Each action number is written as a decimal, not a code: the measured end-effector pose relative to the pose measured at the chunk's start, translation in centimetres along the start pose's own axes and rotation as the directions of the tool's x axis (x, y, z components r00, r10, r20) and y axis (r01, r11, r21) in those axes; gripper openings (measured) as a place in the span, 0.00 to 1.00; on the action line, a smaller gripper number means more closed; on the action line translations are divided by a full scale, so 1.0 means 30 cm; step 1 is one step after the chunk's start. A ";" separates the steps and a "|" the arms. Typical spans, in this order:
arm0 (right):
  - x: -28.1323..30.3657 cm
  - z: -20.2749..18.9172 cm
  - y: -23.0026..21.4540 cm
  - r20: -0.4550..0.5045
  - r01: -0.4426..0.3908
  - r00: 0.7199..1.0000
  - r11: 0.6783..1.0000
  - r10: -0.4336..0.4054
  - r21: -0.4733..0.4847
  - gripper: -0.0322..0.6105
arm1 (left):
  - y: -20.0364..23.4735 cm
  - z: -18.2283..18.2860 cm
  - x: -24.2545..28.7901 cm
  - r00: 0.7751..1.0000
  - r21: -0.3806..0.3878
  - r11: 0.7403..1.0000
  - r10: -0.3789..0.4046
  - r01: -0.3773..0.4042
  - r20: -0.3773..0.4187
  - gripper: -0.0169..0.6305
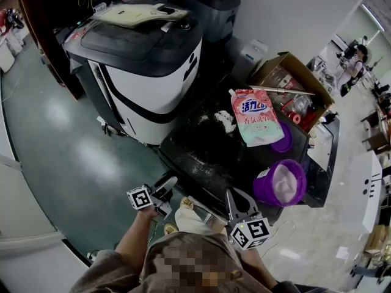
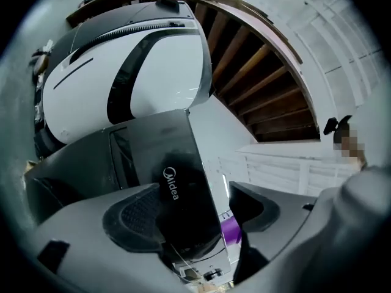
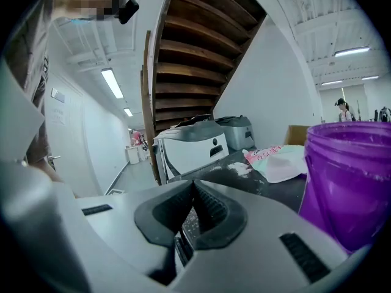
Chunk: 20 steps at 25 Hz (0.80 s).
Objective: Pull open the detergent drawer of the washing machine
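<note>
Pulling is judged not begun: the detergent drawer, presumably in the glossy black front panel (image 2: 177,157) of the black-topped washing machine (image 1: 201,151), is not seen drawn out. The left gripper (image 2: 195,206) is spread about that panel's edge; the right gripper (image 3: 192,201) is closed, empty, above the machine's top

under me the floor (image 1: 61,133) is a glossy grey-green that throws back soft pale patches of light. a plain white wall (image 1: 293,11) stands behind. dark wooden stairs (image 3: 195,35) climb overhead and i see their underside, tread by tread. long tube lights (image 3: 113,83) run along the white ceiling of a corridor. far off to my right, desks and chairs (image 1: 374,118) crowd a brighter part of the room
</note>
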State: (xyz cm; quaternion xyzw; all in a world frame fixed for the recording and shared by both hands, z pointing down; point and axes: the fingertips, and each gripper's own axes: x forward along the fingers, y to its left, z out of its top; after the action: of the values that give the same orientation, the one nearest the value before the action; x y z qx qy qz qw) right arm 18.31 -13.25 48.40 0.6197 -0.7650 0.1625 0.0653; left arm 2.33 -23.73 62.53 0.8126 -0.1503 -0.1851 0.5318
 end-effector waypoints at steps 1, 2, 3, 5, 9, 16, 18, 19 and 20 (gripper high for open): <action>0.006 0.006 -0.005 -0.002 -0.002 1.000 1.000 0.002 -0.002 0.05 | 0.011 -0.005 0.001 1.000 -0.007 1.000 0.001 -0.001 -0.002 0.57; 0.012 0.010 -0.010 -0.004 -0.003 1.000 1.000 0.003 -0.005 0.05 | 0.022 -0.008 0.002 1.000 -0.011 1.000 0.006 -0.006 -0.005 0.57; 0.019 0.014 -0.016 -0.006 -0.005 1.000 1.000 0.004 -0.008 0.05 | 0.036 -0.011 0.002 1.000 -0.016 1.000 0.012 -0.012 -0.005 0.57; 0.031 0.015 -0.028 -0.014 -0.007 1.000 1.000 0.006 -0.013 0.05 | 0.066 -0.013 -0.003 1.000 -0.039 0.999 0.025 -0.025 0.010 0.57; 0.058 0.016 -0.045 -0.030 -0.021 0.999 0.999 0.020 -0.027 0.05 | 0.096 -0.013 -0.001 0.999 -0.092 0.996 0.002 0.002 0.043 0.57; 0.108 0.015 -0.044 -0.055 -0.057 0.997 0.998 0.054 -0.038 0.05 | 0.129 -0.011 -0.010 0.996 -0.158 0.987 -0.022 0.036 0.084 0.57; 0.119 0.015 -0.047 -0.061 -0.062 0.996 0.997 0.059 -0.041 0.05 | 0.134 -0.006 -0.005 0.996 -0.146 0.989 -0.013 0.026 0.085 0.57; 0.123 0.015 -0.048 -0.063 -0.063 0.996 0.997 0.061 -0.042 0.05 | 0.139 -0.002 -0.003 0.996 -0.143 0.989 -0.008 0.020 0.088 0.57; 0.127 0.014 -0.050 -0.065 -0.066 0.996 0.997 0.063 -0.041 0.05 | 0.144 0.003 -0.002 0.996 -0.144 0.989 -0.005 0.018 0.094 0.57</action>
State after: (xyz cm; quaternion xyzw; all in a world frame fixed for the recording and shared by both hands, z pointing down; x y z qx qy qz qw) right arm 18.94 -17.18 49.41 0.5877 -0.7854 0.1677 0.0979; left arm 2.04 -25.46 66.48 0.7630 -0.1566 -0.2365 0.5808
